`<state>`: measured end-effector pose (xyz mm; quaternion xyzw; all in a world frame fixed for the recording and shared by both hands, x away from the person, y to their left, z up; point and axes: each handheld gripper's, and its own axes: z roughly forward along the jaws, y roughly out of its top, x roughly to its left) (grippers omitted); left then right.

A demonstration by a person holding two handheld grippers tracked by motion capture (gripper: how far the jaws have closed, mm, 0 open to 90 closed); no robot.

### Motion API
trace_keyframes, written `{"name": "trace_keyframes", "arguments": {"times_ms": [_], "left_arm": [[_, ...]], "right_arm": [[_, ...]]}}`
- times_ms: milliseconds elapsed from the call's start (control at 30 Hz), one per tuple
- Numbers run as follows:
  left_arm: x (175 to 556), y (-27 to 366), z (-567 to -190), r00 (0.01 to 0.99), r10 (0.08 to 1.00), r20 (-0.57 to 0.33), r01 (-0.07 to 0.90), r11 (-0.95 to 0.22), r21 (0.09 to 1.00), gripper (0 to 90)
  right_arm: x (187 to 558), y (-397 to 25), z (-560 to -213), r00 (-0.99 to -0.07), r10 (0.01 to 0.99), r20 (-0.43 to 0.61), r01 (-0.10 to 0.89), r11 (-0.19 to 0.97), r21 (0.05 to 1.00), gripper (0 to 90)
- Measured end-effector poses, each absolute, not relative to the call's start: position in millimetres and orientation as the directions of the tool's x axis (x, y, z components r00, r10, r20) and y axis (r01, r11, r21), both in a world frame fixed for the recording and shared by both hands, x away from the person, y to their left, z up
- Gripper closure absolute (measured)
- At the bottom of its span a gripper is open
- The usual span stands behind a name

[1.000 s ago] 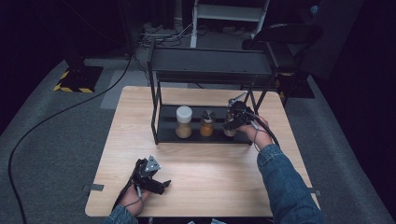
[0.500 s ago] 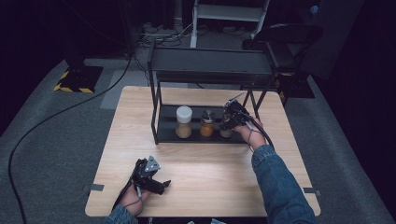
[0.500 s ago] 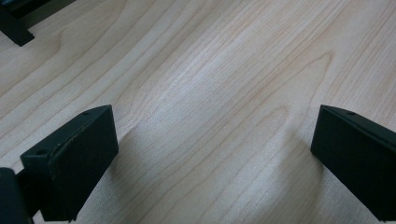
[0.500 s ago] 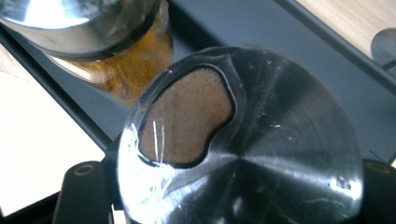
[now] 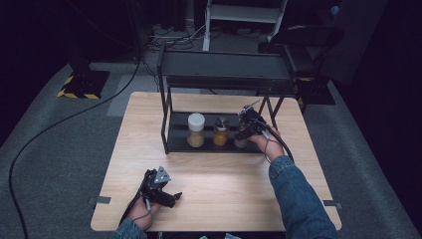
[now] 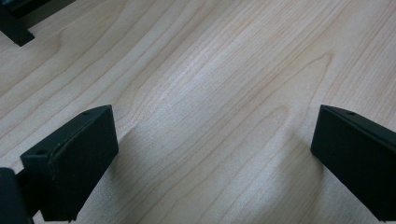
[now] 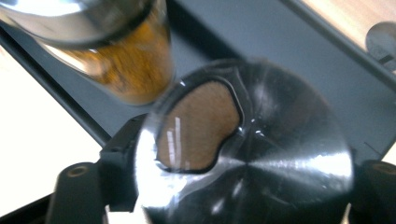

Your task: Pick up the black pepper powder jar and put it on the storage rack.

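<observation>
**Gripping a spice jar on the rack's lower shelf**

Standing on the lower shelf (image 5: 179, 144) of a black metal rack (image 5: 224, 69) at the far middle of the wooden table (image 5: 219, 184) are three spice jars in a row. At the left is a white-capped jar (image 5: 196, 130) of tan powder. In the middle is a metal-capped jar (image 5: 220, 131) of orange powder. At the right is a third jar (image 7: 243, 149), upright, its long axis vertical and its shiny metal cap toward the right gripper's camera; a clear window in that cap shows brown powder inside.

The right gripper (image 5: 247, 125) reaches in from about 4 o'clock of the rack, and its jaws are pinched on either side of the third jar just below the cap. In the right gripper view the orange jar stands just beside the held one, toward 11 o'clock, apart from it. Dark shelf floor lies open beyond the held jar toward 1 o'clock, up to the shelf's rim.

The rack's top shelf hangs over the row, and its legs close the left and right ends; the near side is open toward the person.

The left gripper (image 5: 160, 186) rests on the table at about 7 o'clock from the rack, well apart from it, jaws spread wide over bare wood. Open tabletop lies between the two grippers.
</observation>
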<state>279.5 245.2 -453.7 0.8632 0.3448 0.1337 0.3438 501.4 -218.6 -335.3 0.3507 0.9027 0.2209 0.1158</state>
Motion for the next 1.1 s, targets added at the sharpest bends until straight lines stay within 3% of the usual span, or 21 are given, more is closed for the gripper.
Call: {"name": "trace_keyframes", "arguments": {"times_ms": [433,1100], "left_arm": [[279,245,-454,0.724,0.69,-0.004,0.504,-0.524,0.686,0.6],[279,244,-454,0.719,0.695,-0.004,0.508,-0.521,0.686,0.6]], "right_arm": [[466,-239,-305,-0.737,0.671,-0.081,0.521,0.64,0.565,8.1],[384,-289,-280,-0.794,0.601,-0.093,0.393,0.624,0.676,6.9]]}}
